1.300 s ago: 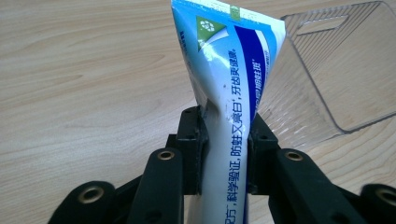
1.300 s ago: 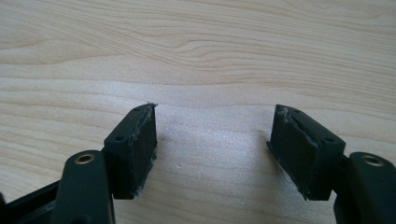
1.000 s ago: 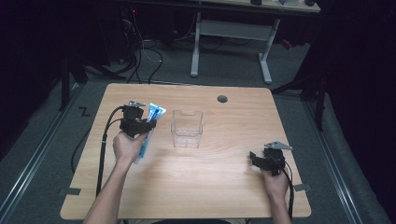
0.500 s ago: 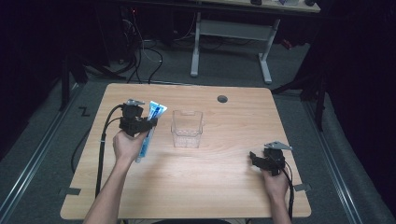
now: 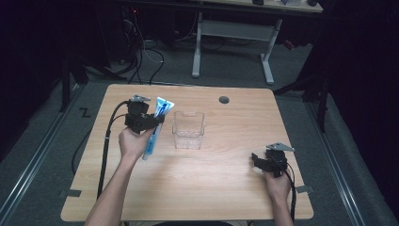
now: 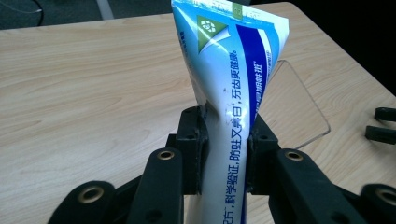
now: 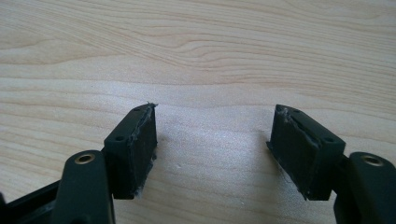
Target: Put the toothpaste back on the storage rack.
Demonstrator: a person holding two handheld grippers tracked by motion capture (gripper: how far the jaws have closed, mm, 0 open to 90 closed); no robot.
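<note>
My left hand-held gripper (image 6: 226,154) is clamped on a blue-and-white plastic toothpaste tube (image 6: 233,88), lifted off the light wooden tabletop (image 5: 221,174), just left of the clear plastic container (image 5: 188,129). My right hand-held gripper (image 7: 212,140): jaws wide apart, nothing between them, low over the tabletop.

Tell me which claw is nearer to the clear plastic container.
Left. The left claw, clamped on a toothpaste tube, sits just beside the clear plastic container on its left. The right claw rests open, well off toward the table's near right.
</note>
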